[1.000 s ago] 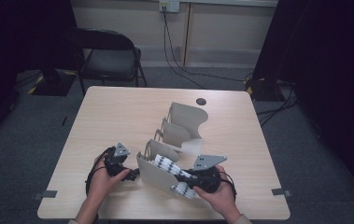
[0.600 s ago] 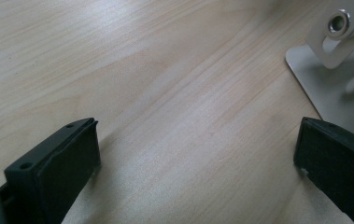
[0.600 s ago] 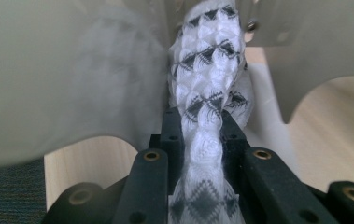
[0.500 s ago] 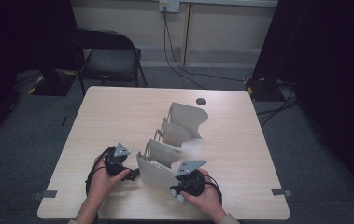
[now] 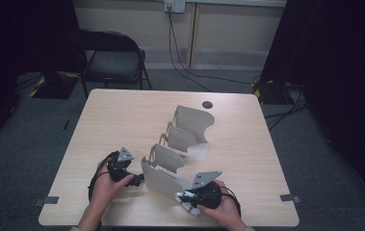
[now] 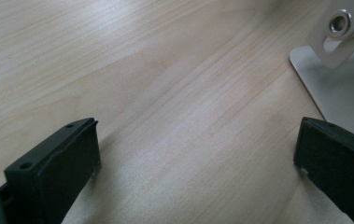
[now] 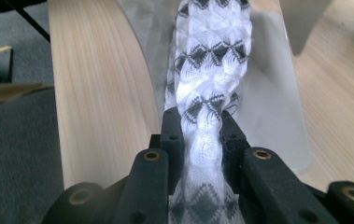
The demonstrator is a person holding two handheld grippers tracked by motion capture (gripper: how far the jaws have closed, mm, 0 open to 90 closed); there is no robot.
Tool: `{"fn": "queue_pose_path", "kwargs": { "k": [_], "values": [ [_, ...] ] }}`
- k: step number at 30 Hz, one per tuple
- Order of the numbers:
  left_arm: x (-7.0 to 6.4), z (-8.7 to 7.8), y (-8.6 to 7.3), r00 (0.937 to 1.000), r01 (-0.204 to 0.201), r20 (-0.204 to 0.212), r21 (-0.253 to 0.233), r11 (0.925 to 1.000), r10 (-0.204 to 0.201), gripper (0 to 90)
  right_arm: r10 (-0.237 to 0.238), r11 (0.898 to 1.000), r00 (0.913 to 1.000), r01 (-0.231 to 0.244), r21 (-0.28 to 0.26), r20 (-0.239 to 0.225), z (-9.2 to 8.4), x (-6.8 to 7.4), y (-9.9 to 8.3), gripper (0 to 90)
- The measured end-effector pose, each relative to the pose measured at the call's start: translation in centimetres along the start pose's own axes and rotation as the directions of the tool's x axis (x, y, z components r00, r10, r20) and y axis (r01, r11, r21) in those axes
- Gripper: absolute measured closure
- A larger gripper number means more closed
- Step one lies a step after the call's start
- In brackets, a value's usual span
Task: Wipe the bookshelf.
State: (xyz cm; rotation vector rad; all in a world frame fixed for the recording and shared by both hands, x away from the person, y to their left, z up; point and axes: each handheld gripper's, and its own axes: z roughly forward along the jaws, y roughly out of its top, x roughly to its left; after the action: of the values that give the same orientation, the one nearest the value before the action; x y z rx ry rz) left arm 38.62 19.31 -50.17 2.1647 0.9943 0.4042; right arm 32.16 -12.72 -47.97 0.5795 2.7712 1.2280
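A white knitted cloth with black diamonds (image 7: 207,60) is pinched between the jaws of my right gripper (image 7: 201,121) and runs away from them along a pale curved rack panel (image 7: 268,107). From above, that gripper (image 5: 189,196) sits low by the table's near edge, at the near rack's (image 5: 163,175) right end, with the cloth (image 5: 185,199) bunched at its tip. My left gripper (image 5: 136,178) rests beside the rack's left end. Its jaws stand wide open over bare wood (image 6: 198,144), with nothing between them, and the rack's base (image 6: 347,88) is at the right.
A second pale rack (image 5: 192,127) stands behind the near one at the middle of the wooden table (image 5: 117,120). A small black round cap (image 5: 207,104) is set in the tabletop farther back. A folding chair (image 5: 112,57) stands beyond the far edge.
My right hand has sunk toward the table's near edge with the cloth, which no longer lies stretched along the near rack. The left hand has stayed put.
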Motion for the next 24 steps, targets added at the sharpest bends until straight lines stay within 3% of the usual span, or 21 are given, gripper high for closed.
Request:
{"fn": "queue_pose_path", "kwargs": {
  "k": [4,8,14,18,20,24],
  "values": [
    [0.0,0.0,0.0,1.0000,-0.001,0.000,0.000,1.0000,0.001,0.0,0.000,1.000,1.0000,0.000,0.000,0.007,-0.6,-0.1,-0.1,77.5],
    [0.0,0.0,0.0,1.0000,-0.001,-0.001,0.001,1.0000,0.001,0.0,0.009,0.997,0.9994,-0.007,-0.071,0.033,-1.4,-0.5,1.3,77.5],
    [0.0,0.0,0.0,1.0000,-0.001,0.000,0.000,1.0000,0.001,0.0,-0.006,0.993,0.9989,0.011,-0.117,0.046,-0.3,-0.9,3.6,77.4],
    [0.0,0.0,0.0,1.0000,-0.001,-0.001,0.000,1.0000,0.001,0.0,0.003,0.995,0.9988,0.001,-0.098,0.048,1.2,-1.2,3.6,77.3],
    [0.0,0.0,0.0,1.0000,-0.001,0.000,0.000,1.0000,0.001,0.0,0.031,0.995,0.9989,-0.028,-0.093,0.035,1.9,-1.6,3.2,77.0],
    [0.0,0.0,0.0,1.0000,-0.001,0.000,0.000,1.0000,0.001,0.0,0.041,0.996,0.9988,-0.039,-0.076,0.027,2.5,-1.7,2.6,76.8]
  ]
}}
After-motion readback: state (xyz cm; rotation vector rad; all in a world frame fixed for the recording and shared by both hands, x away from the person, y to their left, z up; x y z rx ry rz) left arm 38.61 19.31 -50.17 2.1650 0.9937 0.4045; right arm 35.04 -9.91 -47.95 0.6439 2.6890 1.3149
